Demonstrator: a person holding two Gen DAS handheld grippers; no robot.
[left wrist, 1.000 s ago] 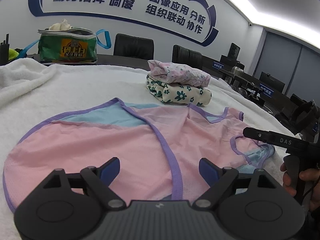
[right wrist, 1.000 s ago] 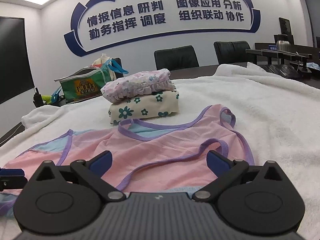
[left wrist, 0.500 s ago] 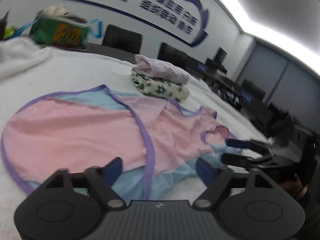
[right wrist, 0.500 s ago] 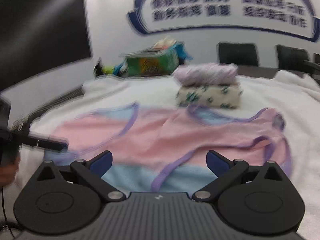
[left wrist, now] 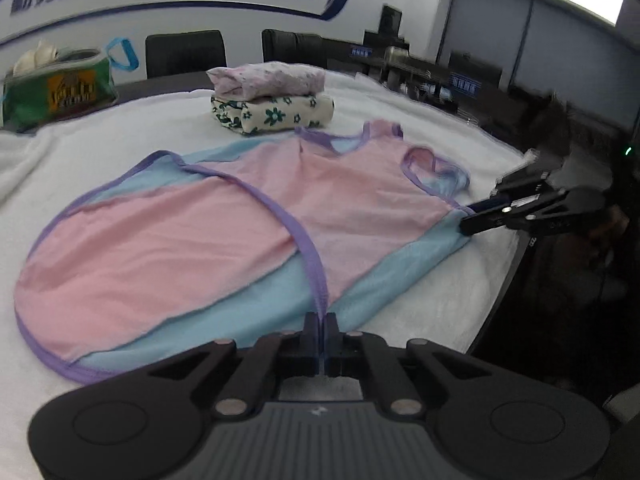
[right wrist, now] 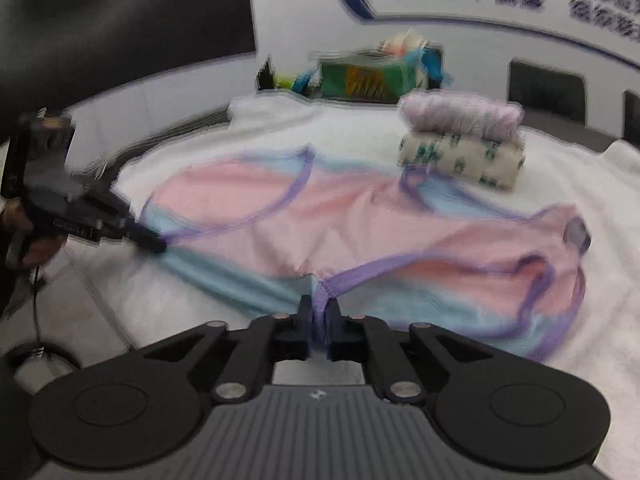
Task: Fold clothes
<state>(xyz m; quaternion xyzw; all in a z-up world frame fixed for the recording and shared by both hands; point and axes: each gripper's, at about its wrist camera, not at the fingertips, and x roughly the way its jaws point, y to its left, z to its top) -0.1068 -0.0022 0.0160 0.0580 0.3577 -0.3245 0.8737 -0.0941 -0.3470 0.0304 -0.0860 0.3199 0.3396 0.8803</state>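
Observation:
A pink and light-blue sleeveless garment (left wrist: 224,220) with purple trim lies spread on the white towel-covered table (left wrist: 100,140); it also shows in the right wrist view (right wrist: 360,224). My left gripper (left wrist: 321,326) is shut on the garment's near edge at the purple trim. My right gripper (right wrist: 319,312) is shut on the purple-trimmed edge at the armhole side. The right gripper shows in the left wrist view (left wrist: 466,226) at the garment's right edge. The left gripper shows in the right wrist view (right wrist: 160,246) at the garment's left edge.
Two folded garments are stacked at the back, a lilac one (left wrist: 268,78) on a floral cream one (left wrist: 276,114). A green bag (left wrist: 56,88) stands at the far left. Black chairs (left wrist: 184,52) line the far side. The table edge (left wrist: 500,292) drops off on the right.
Both grippers were open above the garment; they have moved to its near edge and closed on the fabric. The light-blue underlayer now shows more along the near edge.

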